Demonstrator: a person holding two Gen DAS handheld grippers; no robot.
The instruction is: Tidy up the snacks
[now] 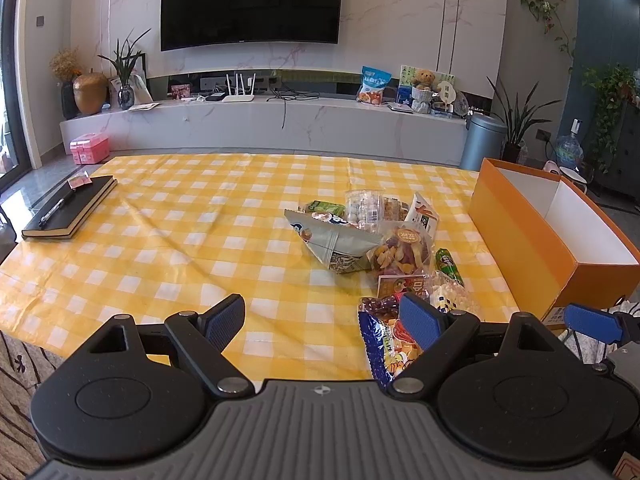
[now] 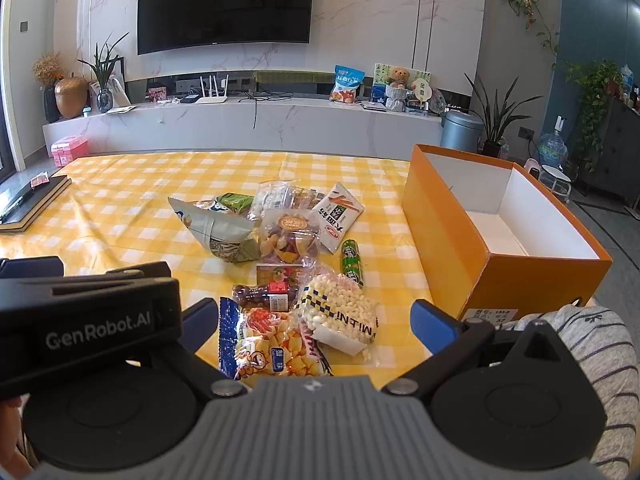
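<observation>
Right wrist view shows the task at its start: the orange box (image 2: 480,240) at right of frame stands with nothing visible inside, while every snack lies in a heap (image 2: 288,248) on the checked cloth (image 2: 120,208) at centre, just left of the box. Nothing is packed yet, so by my reading the whole pile is left to move.

The right gripper (image 2: 316,324) is spread wide and grasps nothing; its blue pads flank the nearest packets at the lower middle of the frame without touching them, as far as I can tell. In the left wrist view the left gripper (image 1: 324,320) is likewise released, hovering over bare cloth at lower centre, its right pad in front of the pile's near edge.

Counting the heap, I make about ten packets, though overlaps leave that uncertain:
- one grey chip bag (image 2: 216,228)
- one dried-fruit bag (image 2: 288,240)
- one white sachet (image 2: 338,214)
- one green tube (image 2: 352,264)
- one puffed-corn bag (image 2: 340,312)
- one cracker bag (image 2: 268,352)
- several smaller ones half buried

One box, two grippers. A notebook (image 1: 70,210) with one pen lies at left of frame, well apart.
</observation>
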